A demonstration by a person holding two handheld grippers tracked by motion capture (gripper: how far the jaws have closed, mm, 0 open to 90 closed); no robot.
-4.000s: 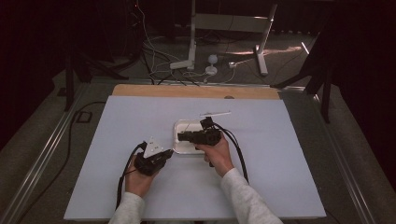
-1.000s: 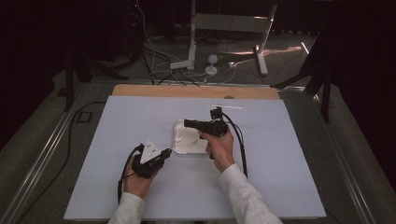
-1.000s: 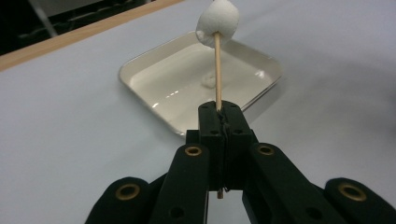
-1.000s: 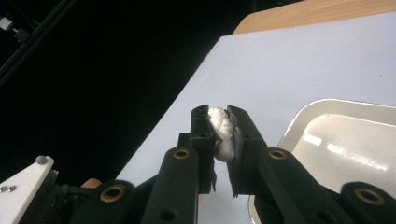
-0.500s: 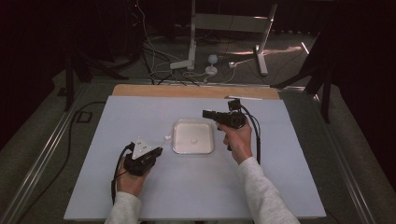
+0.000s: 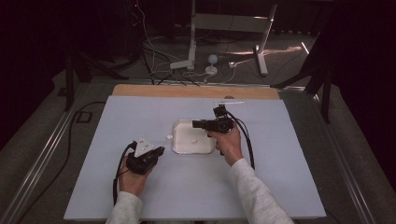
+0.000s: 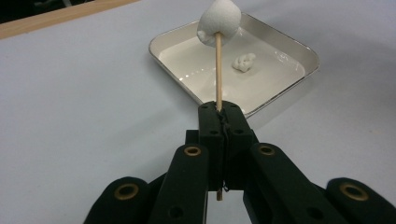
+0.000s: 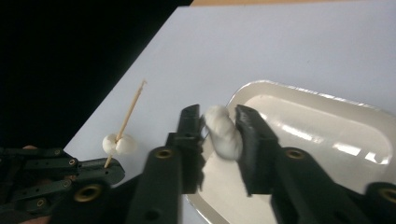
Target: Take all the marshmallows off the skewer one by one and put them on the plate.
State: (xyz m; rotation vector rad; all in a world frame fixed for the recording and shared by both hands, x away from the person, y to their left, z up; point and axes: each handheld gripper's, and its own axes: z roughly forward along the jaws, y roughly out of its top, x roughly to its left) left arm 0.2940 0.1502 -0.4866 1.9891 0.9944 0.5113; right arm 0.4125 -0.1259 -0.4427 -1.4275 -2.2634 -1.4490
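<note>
Left gripper view is showing the skewer [image 7: 218, 70] clamped between closed jaws of the left gripper [image 7: 219, 110], its long axis running straight up the frame toward the tray [image 7: 299, 53], one marshmallow [image 7: 219, 22] already threaded near the tip. Half a second ago the right gripper [image 6: 198, 124] was hovering at the desk's upper right; it is now coming back over the tray's right edge, jaws pinching a second marshmallow [image 8: 223, 131]. That suggests the next piece is being carried to the stick. One more marshmallow [image 7: 244, 62] is lying in the tray, at centre frame on the desk [image 6: 140, 112].
</note>
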